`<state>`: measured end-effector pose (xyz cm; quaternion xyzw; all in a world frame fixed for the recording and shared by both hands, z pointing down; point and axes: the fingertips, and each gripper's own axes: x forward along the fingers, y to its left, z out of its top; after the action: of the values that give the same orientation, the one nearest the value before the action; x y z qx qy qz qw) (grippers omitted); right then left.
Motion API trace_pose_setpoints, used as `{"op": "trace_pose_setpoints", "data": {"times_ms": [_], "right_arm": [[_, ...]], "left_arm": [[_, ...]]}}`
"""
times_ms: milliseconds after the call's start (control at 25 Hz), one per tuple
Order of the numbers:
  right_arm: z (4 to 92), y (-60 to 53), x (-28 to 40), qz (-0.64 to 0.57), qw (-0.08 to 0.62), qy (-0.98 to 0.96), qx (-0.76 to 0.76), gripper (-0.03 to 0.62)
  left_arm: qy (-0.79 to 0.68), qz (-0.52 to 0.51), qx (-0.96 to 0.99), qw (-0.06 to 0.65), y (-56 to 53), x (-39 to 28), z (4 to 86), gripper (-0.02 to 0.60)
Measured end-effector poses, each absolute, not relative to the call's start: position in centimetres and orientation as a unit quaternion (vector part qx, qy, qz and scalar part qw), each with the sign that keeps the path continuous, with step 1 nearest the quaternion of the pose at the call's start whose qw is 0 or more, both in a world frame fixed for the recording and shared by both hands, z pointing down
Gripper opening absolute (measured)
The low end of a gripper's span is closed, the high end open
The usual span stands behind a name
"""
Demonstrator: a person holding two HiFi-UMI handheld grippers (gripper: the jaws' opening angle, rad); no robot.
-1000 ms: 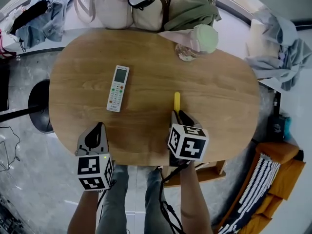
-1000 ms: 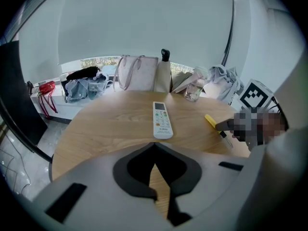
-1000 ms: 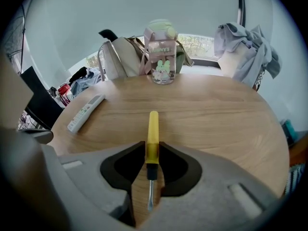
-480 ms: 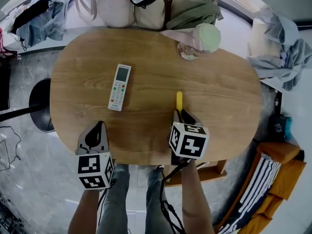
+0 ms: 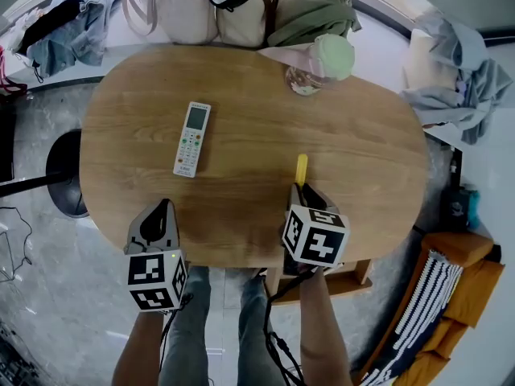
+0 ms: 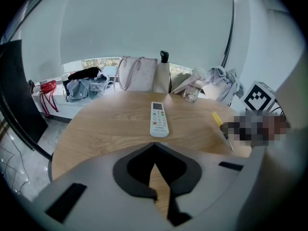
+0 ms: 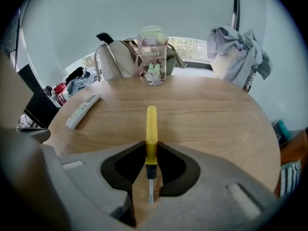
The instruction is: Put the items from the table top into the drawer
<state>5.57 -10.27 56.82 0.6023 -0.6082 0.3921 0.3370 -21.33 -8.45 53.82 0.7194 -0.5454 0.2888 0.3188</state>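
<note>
Looking along the right gripper (image 7: 151, 146), its jaws pinch the screwdriver (image 7: 151, 129) by the yellow handle, over the near part of the table (image 7: 216, 109). Metal tip only shows here; the head view hides it under the gripper. Left gripper (image 6: 154, 147) has its jaws pressed together, empty, remote (image 6: 159, 119) lying ahead.

An oval wooden table (image 5: 241, 95) stood on grey marbled floor (image 5: 72, 296); bags (image 5: 173, 10) lined a white window ledge (image 5: 114, 32), an orange sofa (image 5: 465, 252) nearby.
</note>
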Motion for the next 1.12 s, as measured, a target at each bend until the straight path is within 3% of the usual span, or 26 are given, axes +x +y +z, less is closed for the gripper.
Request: {"op": "trace_pose_setpoints", "data": {"times_ms": [1120], "right_arm": [[53.4, 5.7, 16.3, 0.421, 0.270, -0.525, 0.688, 0.078]], "left_arm": [[-0.447, 0.307, 0.794, 0.274, -0.8, -8.7, 51.7, -0.008]]}}
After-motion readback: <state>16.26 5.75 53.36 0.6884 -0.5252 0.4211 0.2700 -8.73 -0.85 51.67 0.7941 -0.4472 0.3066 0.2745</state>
